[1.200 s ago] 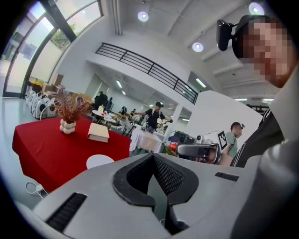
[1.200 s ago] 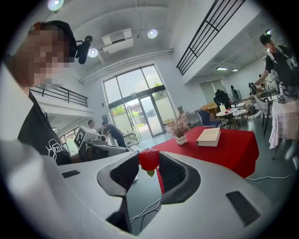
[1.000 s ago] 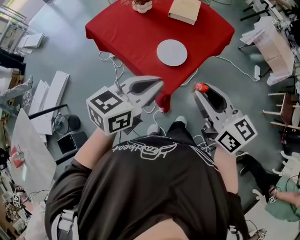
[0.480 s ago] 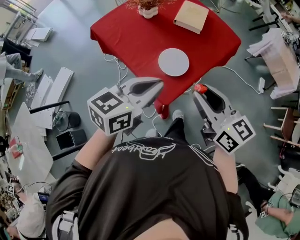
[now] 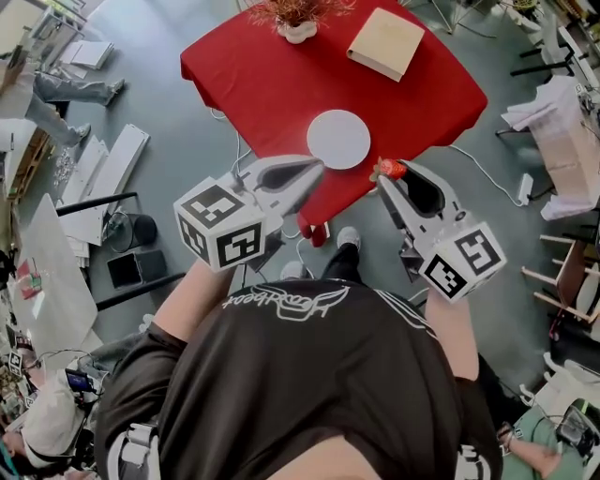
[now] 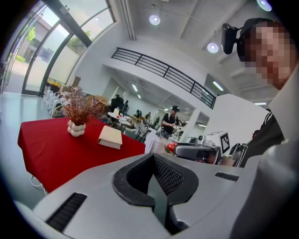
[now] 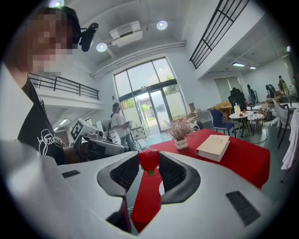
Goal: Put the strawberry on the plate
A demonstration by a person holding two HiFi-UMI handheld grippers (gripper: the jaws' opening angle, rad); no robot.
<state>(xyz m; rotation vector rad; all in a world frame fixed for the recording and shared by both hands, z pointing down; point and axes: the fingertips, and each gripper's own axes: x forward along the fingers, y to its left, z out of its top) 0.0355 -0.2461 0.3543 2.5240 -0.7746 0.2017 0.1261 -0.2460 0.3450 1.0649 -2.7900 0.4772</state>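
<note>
A red strawberry (image 7: 149,159) sits clamped between the tips of my right gripper (image 5: 388,172), which is shut on it, at the near edge of the red table (image 5: 281,75). The strawberry (image 5: 392,169) hangs just right of the white plate (image 5: 338,139), which lies empty on the table near its front corner. My left gripper (image 5: 314,172) is shut with nothing in it and is held in the air left of the plate, just off the table's edge. In the left gripper view its jaws meet with no gap, and the strawberry (image 6: 171,147) shows beyond them.
A tan book (image 5: 385,43) and a white vase with dried flowers (image 5: 298,21) stand at the table's far side. Cables run over the floor (image 5: 159,103) by the table. Panels and boxes lie at the left, chairs and another table at the right. People stand in the hall.
I have stepped closer to the table. My right gripper has carried the strawberry forward and left, from over the floor to the table's edge beside the plate. The left gripper has barely moved.
</note>
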